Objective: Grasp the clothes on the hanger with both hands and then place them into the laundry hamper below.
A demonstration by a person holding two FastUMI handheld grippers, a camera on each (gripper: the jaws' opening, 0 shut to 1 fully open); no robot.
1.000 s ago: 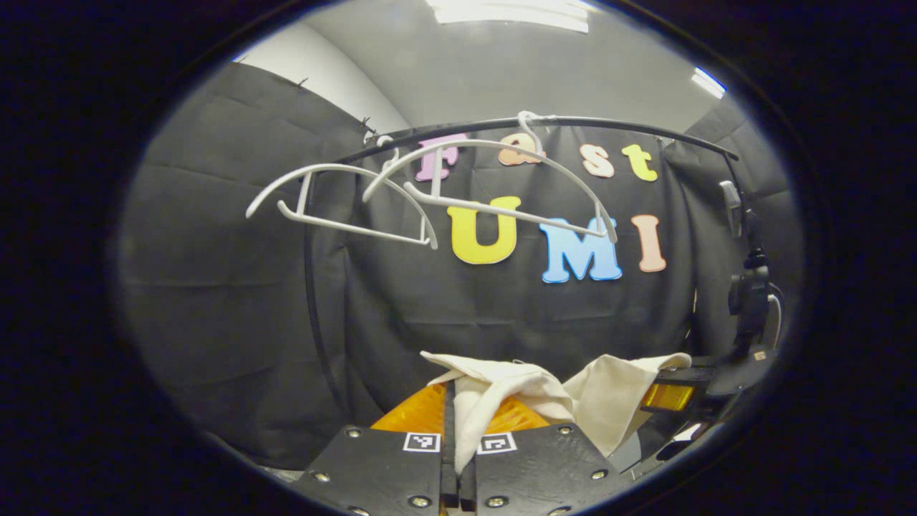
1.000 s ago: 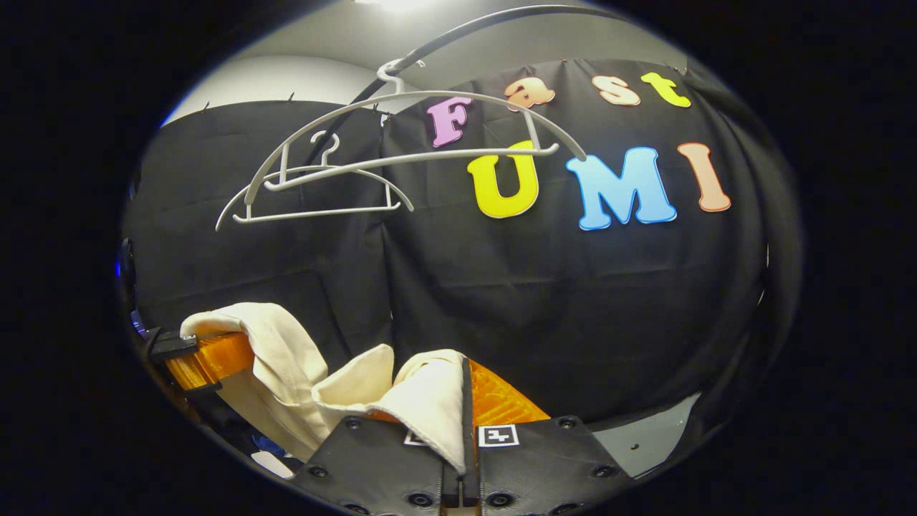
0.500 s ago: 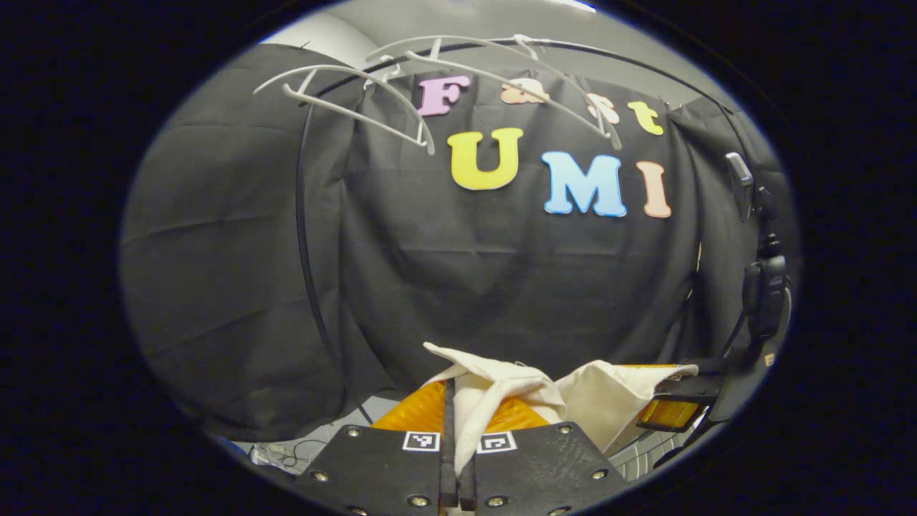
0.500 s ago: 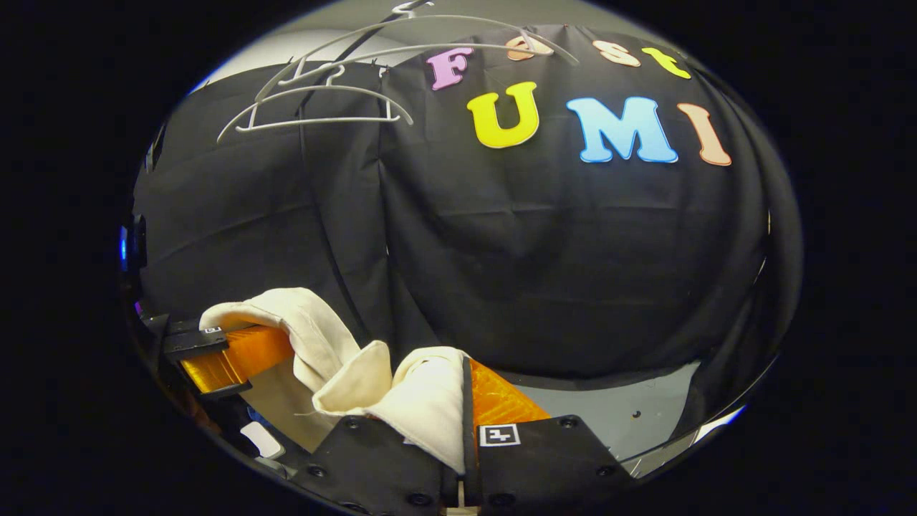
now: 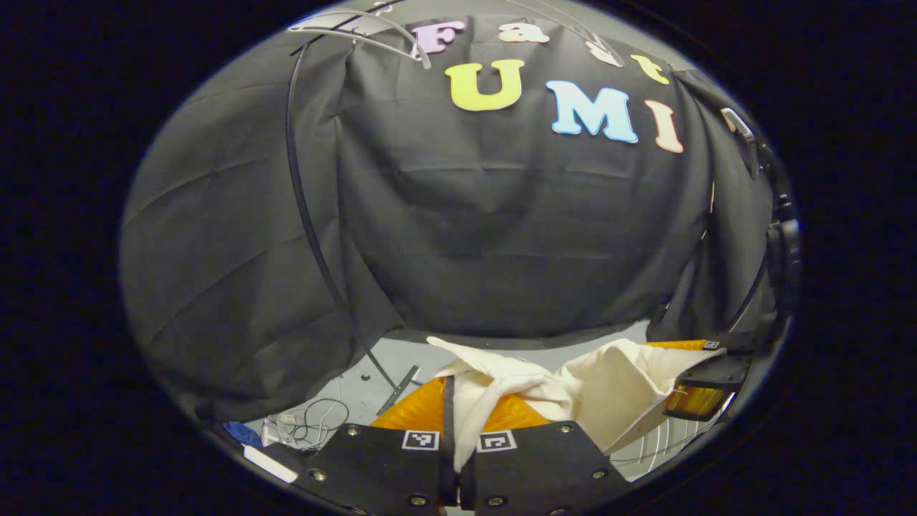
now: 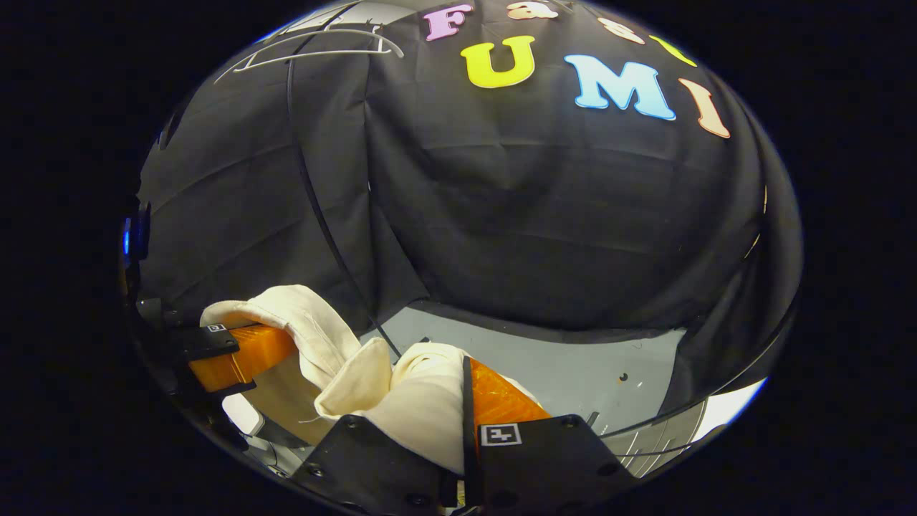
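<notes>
A cream-white garment [image 5: 609, 383] hangs slack between my two grippers, off the hangers. My left gripper [image 5: 450, 416] is shut on one bunched end of it at the bottom of the left gripper view; the right gripper [image 5: 698, 380] shows farther off at the right, pinching the other end. In the right gripper view the garment [image 6: 337, 365] drapes from my right gripper [image 6: 462, 401], which is shut on it, over to the left gripper [image 6: 229, 355] at the left. Bare white hangers [image 5: 358, 32] stay on the black rail [image 5: 297, 186], high up. The hamper is out of sight.
Grey floor [image 6: 573, 373] shows below the black cloth wall. A tangle of cable and small bits [image 5: 301, 426] lies on the floor at lower left. White ribbed edges [image 6: 645, 448] show at the very bottom right.
Both grippers have come down with the garment held between them. The hangers have slid up to the top edge of both views, and the grey floor has come into sight.
</notes>
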